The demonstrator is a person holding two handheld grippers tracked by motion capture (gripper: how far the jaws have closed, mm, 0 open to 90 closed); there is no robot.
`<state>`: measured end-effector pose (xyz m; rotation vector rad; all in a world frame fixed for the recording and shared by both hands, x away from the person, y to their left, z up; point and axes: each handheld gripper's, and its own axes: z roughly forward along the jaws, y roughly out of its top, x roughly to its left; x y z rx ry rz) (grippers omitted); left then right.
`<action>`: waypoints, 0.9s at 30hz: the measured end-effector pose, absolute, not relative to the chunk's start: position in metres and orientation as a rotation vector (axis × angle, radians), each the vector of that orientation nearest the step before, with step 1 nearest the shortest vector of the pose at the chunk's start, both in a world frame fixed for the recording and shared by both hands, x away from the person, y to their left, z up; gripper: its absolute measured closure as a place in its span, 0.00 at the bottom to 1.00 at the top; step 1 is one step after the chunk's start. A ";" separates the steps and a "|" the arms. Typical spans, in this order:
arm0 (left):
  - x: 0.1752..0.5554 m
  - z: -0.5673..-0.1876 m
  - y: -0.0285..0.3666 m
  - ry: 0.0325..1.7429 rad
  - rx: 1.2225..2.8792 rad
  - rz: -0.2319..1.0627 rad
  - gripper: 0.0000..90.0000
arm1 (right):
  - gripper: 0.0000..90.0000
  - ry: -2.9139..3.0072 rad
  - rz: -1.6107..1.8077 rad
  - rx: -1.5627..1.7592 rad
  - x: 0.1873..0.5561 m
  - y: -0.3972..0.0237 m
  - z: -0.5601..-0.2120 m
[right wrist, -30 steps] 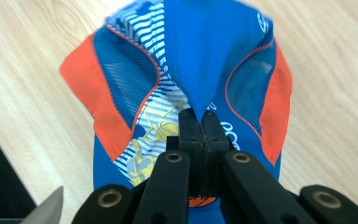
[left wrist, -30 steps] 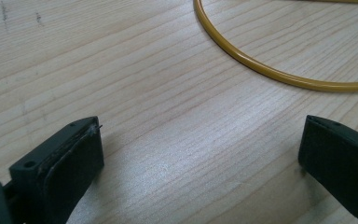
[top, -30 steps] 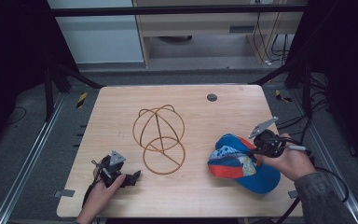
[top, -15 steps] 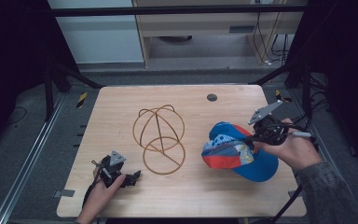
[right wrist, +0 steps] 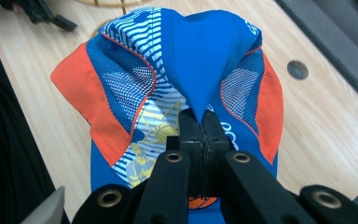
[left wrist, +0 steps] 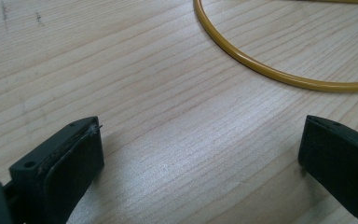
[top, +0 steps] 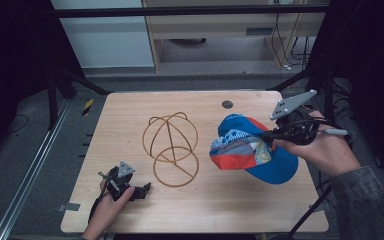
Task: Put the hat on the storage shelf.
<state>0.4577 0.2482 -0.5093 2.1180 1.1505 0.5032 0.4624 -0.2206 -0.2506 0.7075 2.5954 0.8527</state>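
A blue, orange and white patterned cap hangs above the table's right side, pinched at its crown by my right gripper. In the right gripper view the black jaws are pressed together on a fold of the cap's blue fabric, and the right gripper points down at the table. A brown wire-frame sphere stand sits at the table's middle. My left gripper rests on the table near the front left, jaws open with bare wood between them; its fingers stand wide apart near the yellow wire ring.
The wooden table has a round dark hole at its back right, also visible as the hole in the right gripper view. Black frame bars and grey floor surround the table. A cabinet stands behind.
My right gripper has risen and lifted the cap off the table, shifting slightly back. The left gripper has stayed still.
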 end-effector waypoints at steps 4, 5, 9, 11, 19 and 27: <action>0.458 -0.509 0.248 1.146 2.121 0.506 0.00 | 1.00 2.577 0.879 0.684 0.460 -0.217 -0.238; 0.458 -0.509 0.248 1.146 2.121 0.506 0.00 | 1.00 2.576 0.875 0.677 0.459 -0.216 -0.236; 0.458 -0.509 0.248 1.149 2.115 0.506 0.00 | 1.00 2.562 0.881 0.658 0.459 -0.212 -0.225; 0.458 -0.509 0.248 1.148 2.116 0.506 0.00 | 1.00 2.553 0.892 0.646 0.459 -0.209 -0.220; 0.458 -0.509 0.248 1.148 2.117 0.506 0.00 | 1.00 2.526 0.924 0.600 0.460 -0.199 -0.203; 0.458 -0.509 0.248 1.148 2.119 0.505 0.00 | 1.00 2.495 0.958 0.561 0.460 -0.185 -0.185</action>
